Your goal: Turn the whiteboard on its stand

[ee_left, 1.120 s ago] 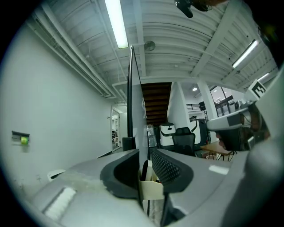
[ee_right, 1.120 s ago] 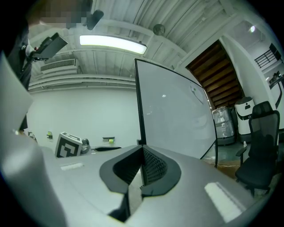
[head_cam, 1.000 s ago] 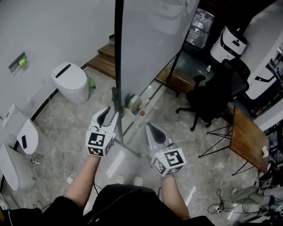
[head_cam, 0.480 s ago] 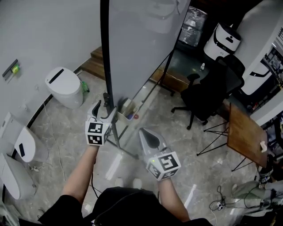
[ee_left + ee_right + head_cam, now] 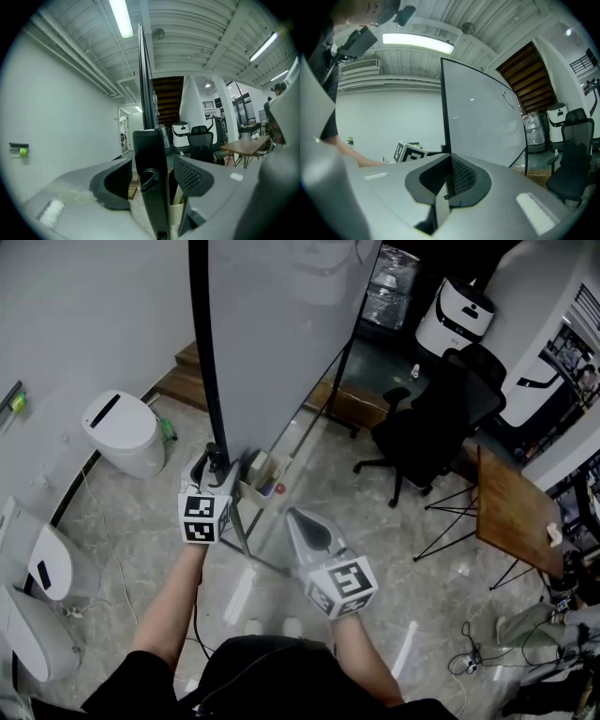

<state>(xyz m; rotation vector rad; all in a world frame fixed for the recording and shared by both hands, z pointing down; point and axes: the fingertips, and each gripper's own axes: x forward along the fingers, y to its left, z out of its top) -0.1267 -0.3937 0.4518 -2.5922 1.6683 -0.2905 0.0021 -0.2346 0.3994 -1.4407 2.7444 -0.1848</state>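
Standing at 12 o'clock in the head view, the whiteboard (image 5: 281,343) rises upright on its stand, nearly edge-on to the person. Its black side post (image 5: 200,352) runs down at 11 o'clock to the left gripper (image 5: 151,168). That claw is released. Its jaws have just opened wide and then eased in a little, and they straddle the post without pressing, with a gap showing on the left side. A round knob (image 5: 149,179) sits on the post right between them. The right gripper (image 5: 451,161) is clenched on nothing and hovers at 5 o'clock of the left one, short of the board's lower edge.

The step in hand looks like taking hold at the post. To do it well, I would settle which part the jaws should bite. If the knob is a lock, which I cannot tell from here, it likely needs loosening before the panel will turn. Close squarely so the pads meet flat faces and do not slip off the rounded knob. Keep the right claw ready to steady or push the panel. A small tray (image 5: 255,486) of bits sits just under the board at 1 o'clock of the left gripper, and an office chair (image 5: 422,442) stands at 2 o'clock, so a slow swing seems wise.
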